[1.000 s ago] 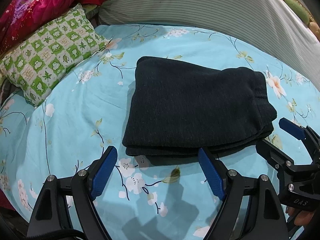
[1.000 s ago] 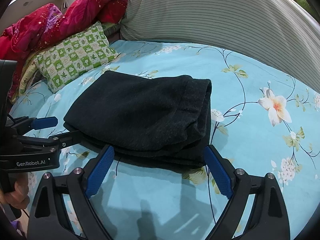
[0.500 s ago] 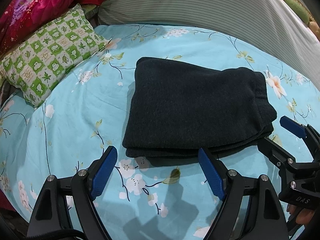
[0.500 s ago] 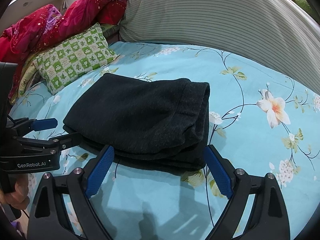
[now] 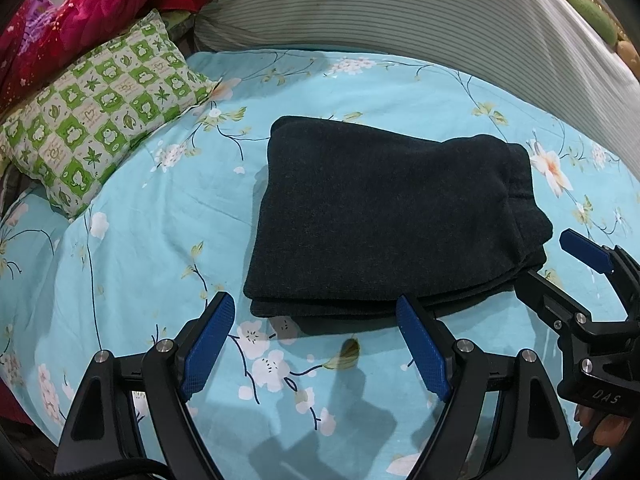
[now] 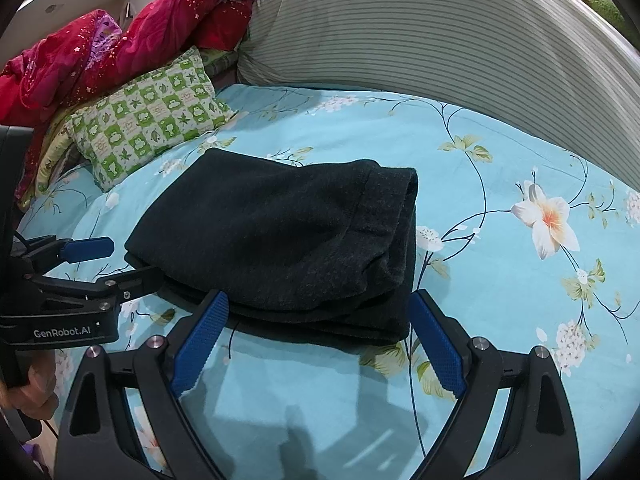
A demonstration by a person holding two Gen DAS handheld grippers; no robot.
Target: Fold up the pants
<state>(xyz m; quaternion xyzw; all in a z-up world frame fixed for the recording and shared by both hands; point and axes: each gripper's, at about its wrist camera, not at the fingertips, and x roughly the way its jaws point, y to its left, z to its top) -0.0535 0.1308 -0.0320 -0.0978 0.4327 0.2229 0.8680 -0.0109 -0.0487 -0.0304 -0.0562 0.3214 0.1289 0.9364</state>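
Observation:
Dark charcoal pants [image 5: 384, 220] lie folded into a compact stack of layers on the light blue floral bedsheet [image 5: 152, 248]. In the right wrist view the same pants [image 6: 280, 240] show their rolled waistband end at the right. My left gripper [image 5: 316, 340] is open just short of the stack's near edge, nothing between its blue pads. My right gripper [image 6: 320, 336] is open too, its pads flanking the near edge without holding cloth. Each gripper shows in the other's view: the right gripper [image 5: 560, 264] at the stack's right corner, the left gripper [image 6: 116, 264] at its left corner.
A green checked pillow [image 5: 100, 112] lies at the far left, with a red quilt [image 6: 120, 48] bunched behind it. A grey striped bolster [image 5: 400, 12] runs along the back. A hand [image 6: 36, 392] holds the left gripper's handle.
Both grippers have backed off slightly from the folded pants, which look a little farther away. The pants stay still and both jaws stay open.

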